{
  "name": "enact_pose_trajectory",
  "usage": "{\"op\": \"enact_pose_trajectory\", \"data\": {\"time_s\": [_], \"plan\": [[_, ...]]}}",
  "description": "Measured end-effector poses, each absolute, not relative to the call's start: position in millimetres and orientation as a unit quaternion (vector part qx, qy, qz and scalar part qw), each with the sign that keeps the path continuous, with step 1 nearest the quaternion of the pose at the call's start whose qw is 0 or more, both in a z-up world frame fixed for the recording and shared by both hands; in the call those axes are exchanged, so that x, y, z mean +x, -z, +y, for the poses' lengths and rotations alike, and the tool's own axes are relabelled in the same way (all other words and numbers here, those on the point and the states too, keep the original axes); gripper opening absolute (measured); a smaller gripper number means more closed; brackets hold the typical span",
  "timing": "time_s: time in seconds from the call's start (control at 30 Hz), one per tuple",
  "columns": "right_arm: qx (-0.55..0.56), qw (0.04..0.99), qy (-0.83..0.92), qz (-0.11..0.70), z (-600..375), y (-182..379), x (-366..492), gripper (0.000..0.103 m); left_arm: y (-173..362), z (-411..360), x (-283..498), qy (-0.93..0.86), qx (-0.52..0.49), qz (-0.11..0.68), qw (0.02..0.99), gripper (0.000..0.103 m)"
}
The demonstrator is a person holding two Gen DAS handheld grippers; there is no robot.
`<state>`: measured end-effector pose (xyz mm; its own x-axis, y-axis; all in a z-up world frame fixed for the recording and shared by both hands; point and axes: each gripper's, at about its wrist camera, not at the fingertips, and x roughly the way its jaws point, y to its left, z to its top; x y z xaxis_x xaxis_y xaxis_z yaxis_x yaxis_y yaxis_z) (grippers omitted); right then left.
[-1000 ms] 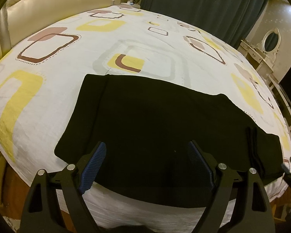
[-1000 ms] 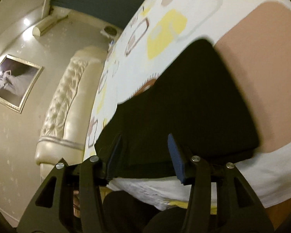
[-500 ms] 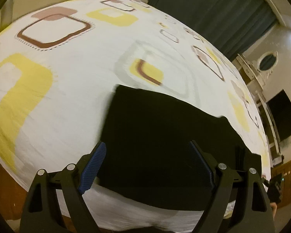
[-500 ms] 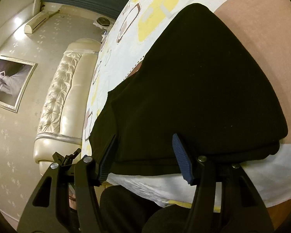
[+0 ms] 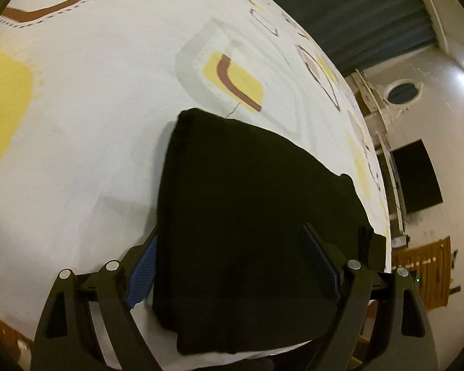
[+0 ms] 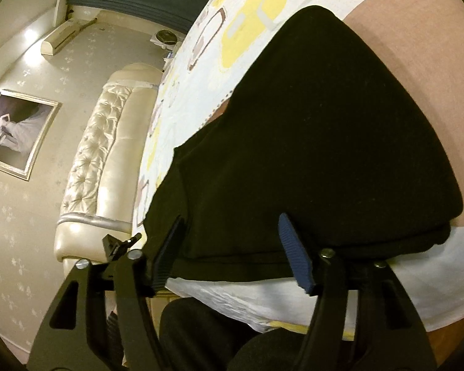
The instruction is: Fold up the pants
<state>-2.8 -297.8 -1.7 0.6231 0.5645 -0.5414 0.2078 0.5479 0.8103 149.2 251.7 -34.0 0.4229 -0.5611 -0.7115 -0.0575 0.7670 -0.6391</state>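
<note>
pants (image 5: 247, 216) folded on bed (image 5: 77, 123), right gripper (image 6: 232, 253) opening, nothing pinched.
left gripper (image 5: 229, 262) wide, empty; next: grab near edge.

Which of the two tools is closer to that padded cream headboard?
Left. The left tool sits at the pants' end on the headboard side; the right tool, opening, sits at the far end.

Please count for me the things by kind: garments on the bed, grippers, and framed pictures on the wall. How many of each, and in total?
Black pants: 1
Grippers: 2, left gripper and right gripper
Framed picture: 1
Total: 4
</note>
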Motion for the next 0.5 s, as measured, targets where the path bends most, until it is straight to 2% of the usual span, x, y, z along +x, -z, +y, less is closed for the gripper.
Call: {"op": "enact_pose_trajectory", "data": {"time_s": [0.03, 0.1, 0.13, 0.17, 0.2, 0.27, 0.33, 0.5], "plan": [[0.461, 0.775, -0.116, 0.418, -296.9, 1.2, -2.5, 0.068, 34.2, 251.2, 151.4, 0.163, -0.302, 0.513, 0.787, 0.08], [0.456, 0.777, -0.116, 0.418, -296.0, -0.1, -0.9, 0.071, 35.5, 250.4, 156.1, 0.162, -0.296, 0.517, 0.787, 0.06], [0.454, 0.778, -0.117, 0.418, -295.9, -0.7, -0.6, 0.072, 36.6, 251.0, 157.1, 0.16, -0.291, 0.52, 0.787, 0.054], [0.454, 0.779, -0.119, 0.415, -296.1, -1.1, -0.6, 0.073, 37.7, 249.7, 158.0, 0.161, -0.287, 0.524, 0.786, 0.04], [0.455, 0.78, -0.12, 0.413, -296.0, -1.3, -0.5, 0.076, 39.6, 247.9, 158.3, 0.166, -0.284, 0.529, 0.782, 0.022], [0.454, 0.782, -0.126, 0.408, -296.7, -1.8, -0.6, 0.08, 41.0, 244.4, 157.1, 0.172, -0.285, 0.535, 0.776, 0.016], [0.455, 0.785, -0.137, 0.397, -296.7, -3.3, -1.0, 0.089, 35.6, 241.9, 155.6, 0.171, -0.275, 0.531, 0.783, 0.014], [0.453, 0.793, -0.135, 0.385, -294.6, -10.1, -1.8, 0.092, 11.1, 239.0, 151.4, 0.168, -0.27, 0.517, 0.795, 0.013]]}}
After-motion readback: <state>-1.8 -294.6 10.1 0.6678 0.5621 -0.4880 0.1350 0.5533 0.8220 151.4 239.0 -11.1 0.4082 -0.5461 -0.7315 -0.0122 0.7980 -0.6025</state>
